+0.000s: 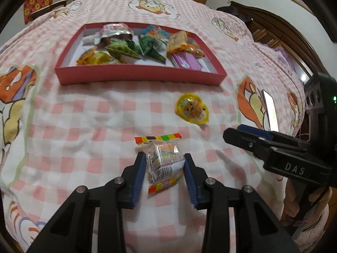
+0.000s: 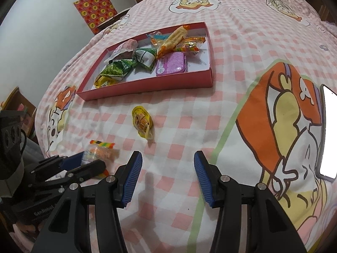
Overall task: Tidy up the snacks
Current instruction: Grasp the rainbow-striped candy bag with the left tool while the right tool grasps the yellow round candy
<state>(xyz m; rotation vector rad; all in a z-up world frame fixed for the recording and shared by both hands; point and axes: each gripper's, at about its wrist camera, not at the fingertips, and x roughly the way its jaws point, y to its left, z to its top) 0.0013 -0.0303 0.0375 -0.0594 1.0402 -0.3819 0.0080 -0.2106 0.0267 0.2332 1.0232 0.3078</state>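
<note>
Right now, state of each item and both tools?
Left tool: pads against the clear candy packet with striped ends, on the bed.
Right tool: open, nothing between its pads.
Round yellow jelly cup: sealed, loose on the blanket.
Red cardboard box: lidless, holding snacks.

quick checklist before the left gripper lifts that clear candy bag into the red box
1. Clear candy bag between the left gripper pads: ok.
2. Pads firmly closed on the bag: cannot tell, they flank it closely.
3. Right gripper open and holding nothing: ok.
4. Right gripper out of the path to the red box: ok, it sits off to the side.
5. Free floor in the box: ok, bare white patch near its front right corner.
6. Yellow jelly cup lies near the path: pass over it.
</note>
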